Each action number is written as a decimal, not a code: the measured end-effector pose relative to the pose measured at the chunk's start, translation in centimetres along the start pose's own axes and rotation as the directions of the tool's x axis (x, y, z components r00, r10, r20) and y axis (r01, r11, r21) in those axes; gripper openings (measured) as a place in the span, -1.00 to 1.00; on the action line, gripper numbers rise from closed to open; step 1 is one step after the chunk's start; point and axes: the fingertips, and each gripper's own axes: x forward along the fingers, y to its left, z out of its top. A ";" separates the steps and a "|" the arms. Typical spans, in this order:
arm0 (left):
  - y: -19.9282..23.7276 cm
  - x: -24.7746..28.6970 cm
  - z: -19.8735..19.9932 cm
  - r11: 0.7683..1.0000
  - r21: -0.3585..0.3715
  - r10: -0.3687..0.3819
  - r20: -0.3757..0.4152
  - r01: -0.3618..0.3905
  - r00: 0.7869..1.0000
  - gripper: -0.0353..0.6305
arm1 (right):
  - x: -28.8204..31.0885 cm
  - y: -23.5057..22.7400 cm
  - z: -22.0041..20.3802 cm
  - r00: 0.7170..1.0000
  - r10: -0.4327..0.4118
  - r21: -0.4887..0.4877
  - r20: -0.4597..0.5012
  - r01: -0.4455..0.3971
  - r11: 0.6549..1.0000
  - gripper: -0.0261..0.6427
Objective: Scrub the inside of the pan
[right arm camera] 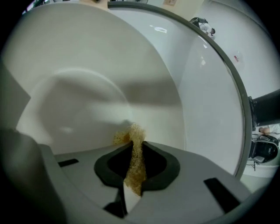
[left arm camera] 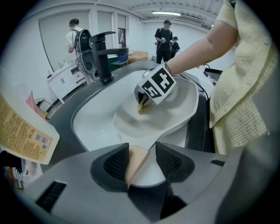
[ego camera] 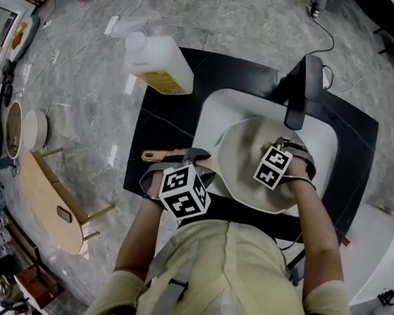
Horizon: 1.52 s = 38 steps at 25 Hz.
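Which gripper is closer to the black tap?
Right. The right gripper, holding a sponge, is in the pan near the tap; the left gripper grips the pan's handle, farther away.

1. A white jug (ego camera: 157,65) with a yellow label stands at the top middle.
2. A black tap (ego camera: 299,92) sits at the upper right.
3. A wooden table (ego camera: 45,198) is at the left edge.
4. People (left arm camera: 164,37) stand far back in the left gripper view.
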 end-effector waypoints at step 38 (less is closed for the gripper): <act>0.0 0.1 0.2 0.998 -0.043 -0.047 -0.020 0.046 0.999 -0.30 | -9.2 10.7 6.6 0.765 0.583 -0.142 0.272 -0.568 0.811 -0.76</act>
